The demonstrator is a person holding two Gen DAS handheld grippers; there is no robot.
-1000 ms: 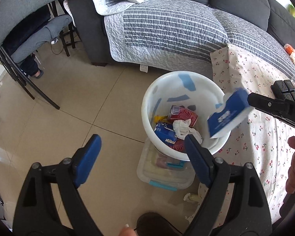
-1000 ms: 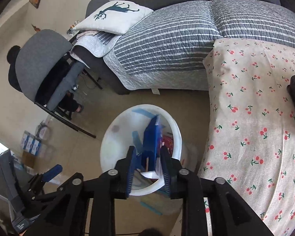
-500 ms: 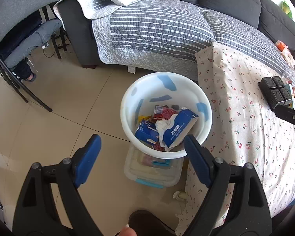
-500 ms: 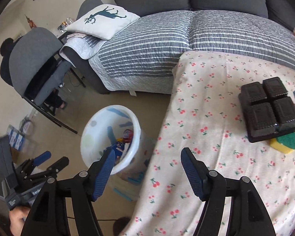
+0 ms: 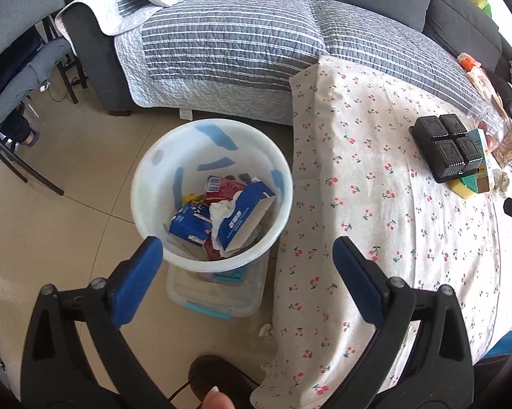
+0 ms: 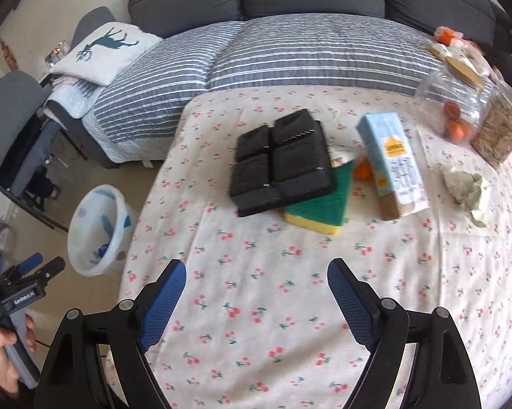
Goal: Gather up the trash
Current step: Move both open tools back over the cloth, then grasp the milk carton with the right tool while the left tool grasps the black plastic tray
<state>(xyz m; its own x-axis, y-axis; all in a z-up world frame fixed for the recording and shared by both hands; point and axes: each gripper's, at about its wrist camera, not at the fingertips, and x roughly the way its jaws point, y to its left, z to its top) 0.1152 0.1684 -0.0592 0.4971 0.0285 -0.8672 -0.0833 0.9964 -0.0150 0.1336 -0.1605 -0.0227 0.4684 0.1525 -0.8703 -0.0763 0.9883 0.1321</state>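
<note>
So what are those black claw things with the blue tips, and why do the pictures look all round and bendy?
They are two grabbers that a person holds, one in each hand. A little wide-eyed camera sits on each, which bends the picture. The left gripper looks down at a white bin holding a blue box and other trash. The right gripper looks over a cherry tablecloth with a black tray, a sponge, a light blue carton and a crumpled tissue. Both stand open and empty; their jaws have just been opening.
</note>
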